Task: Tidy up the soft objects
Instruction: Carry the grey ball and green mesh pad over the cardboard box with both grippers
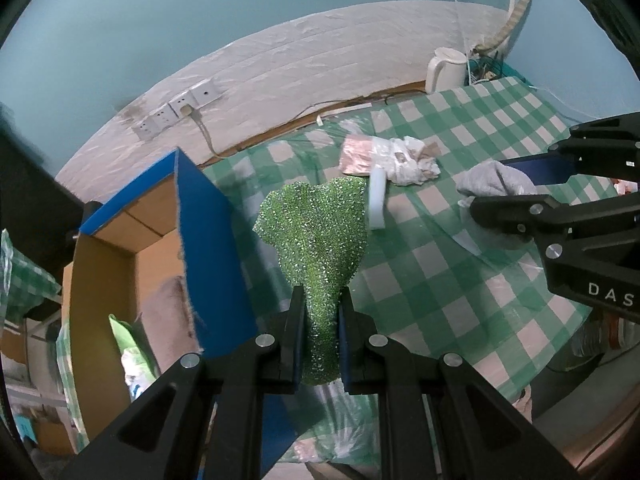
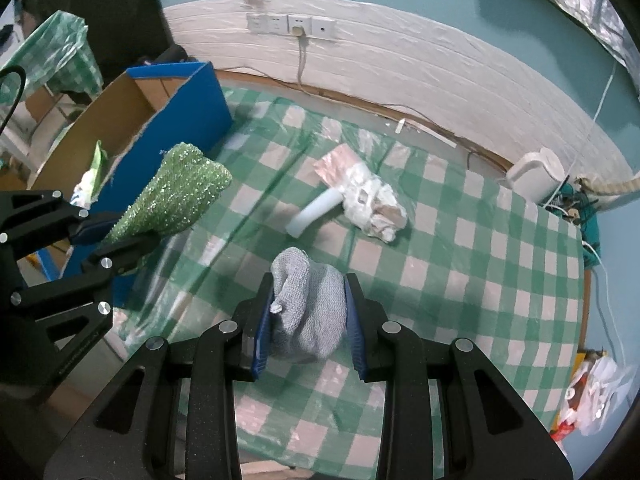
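My left gripper (image 1: 319,312) is shut on a glittery green scrub cloth (image 1: 320,236) and holds it above the table, just right of the blue cardboard box (image 1: 208,240). It also shows in the right wrist view (image 2: 180,196), next to the box (image 2: 176,120). My right gripper (image 2: 308,296) is shut on a grey knitted cloth (image 2: 308,308) above the checked tablecloth (image 2: 460,264); the cloth also shows in the left wrist view (image 1: 496,180). A white foam piece (image 2: 316,212) and a crumpled plastic bag (image 2: 368,196) lie mid-table.
The box holds a green-white packet (image 1: 128,340). A white kettle (image 1: 444,68) and cables stand at the table's far corner. Wall sockets (image 2: 292,24) with a cord are behind. A plastic bag (image 2: 592,392) lies at the right edge.
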